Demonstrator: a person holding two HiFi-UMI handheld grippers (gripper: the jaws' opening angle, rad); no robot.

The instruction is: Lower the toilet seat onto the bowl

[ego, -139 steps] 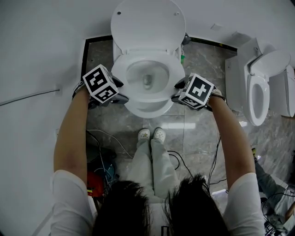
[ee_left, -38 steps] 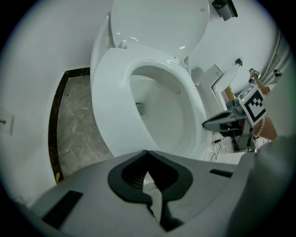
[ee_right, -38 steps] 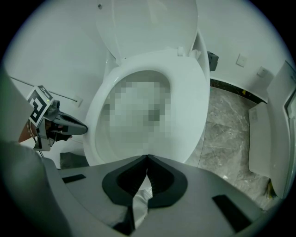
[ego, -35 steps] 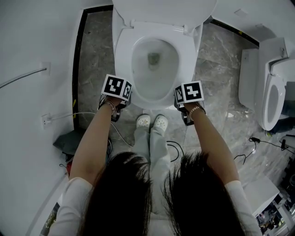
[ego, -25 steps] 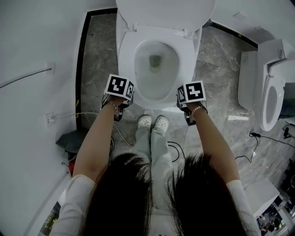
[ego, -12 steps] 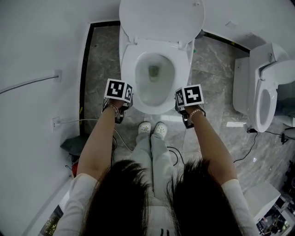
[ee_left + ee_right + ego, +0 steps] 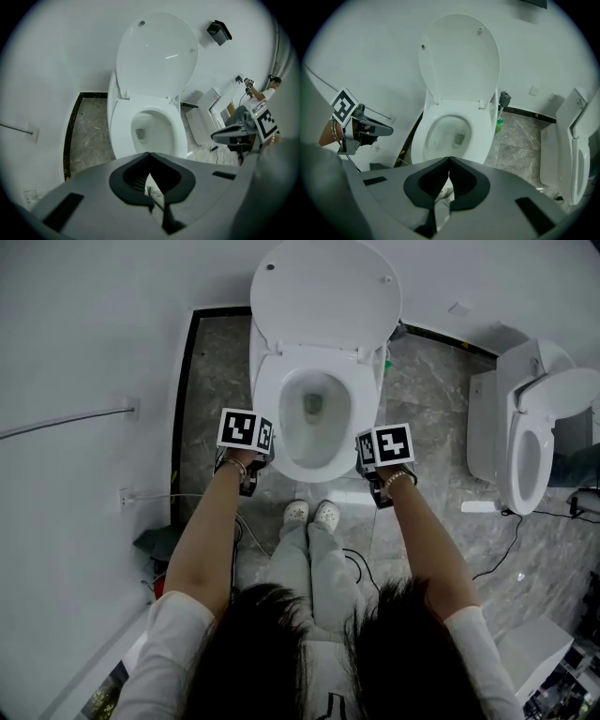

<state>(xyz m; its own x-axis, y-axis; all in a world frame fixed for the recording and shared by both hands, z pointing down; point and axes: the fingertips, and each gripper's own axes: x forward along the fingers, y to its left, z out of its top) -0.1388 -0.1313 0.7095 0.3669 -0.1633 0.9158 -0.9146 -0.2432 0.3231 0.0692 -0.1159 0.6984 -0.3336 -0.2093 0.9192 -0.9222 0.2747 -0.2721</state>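
Observation:
The white toilet's seat [image 7: 268,414] lies flat on the bowl, ring round the opening. Its lid [image 7: 326,292] stands upright against the wall. Both gripper views show the same seat [image 7: 177,136] [image 7: 483,126] down and the lid [image 7: 157,56] [image 7: 459,58] raised. My left gripper [image 7: 253,444] hovers at the bowl's front left, shut and empty. My right gripper [image 7: 367,454] hovers at the front right, also shut with nothing held. Neither touches the toilet. In their own views the jaws meet in a closed seam [image 7: 150,154] [image 7: 449,159].
A second white toilet [image 7: 525,442] stands at the right. Cables [image 7: 497,549] trail over the marble floor. A wall socket [image 7: 124,498] and a dark object [image 7: 159,542] sit at the left. The person's white shoes [image 7: 312,514] stand before the bowl. A green item [image 7: 500,124] is beside the toilet.
Both grippers have drawn back from the bowl's sides to its front corners, still shut. The head view has pulled away, so the whole lid now shows.

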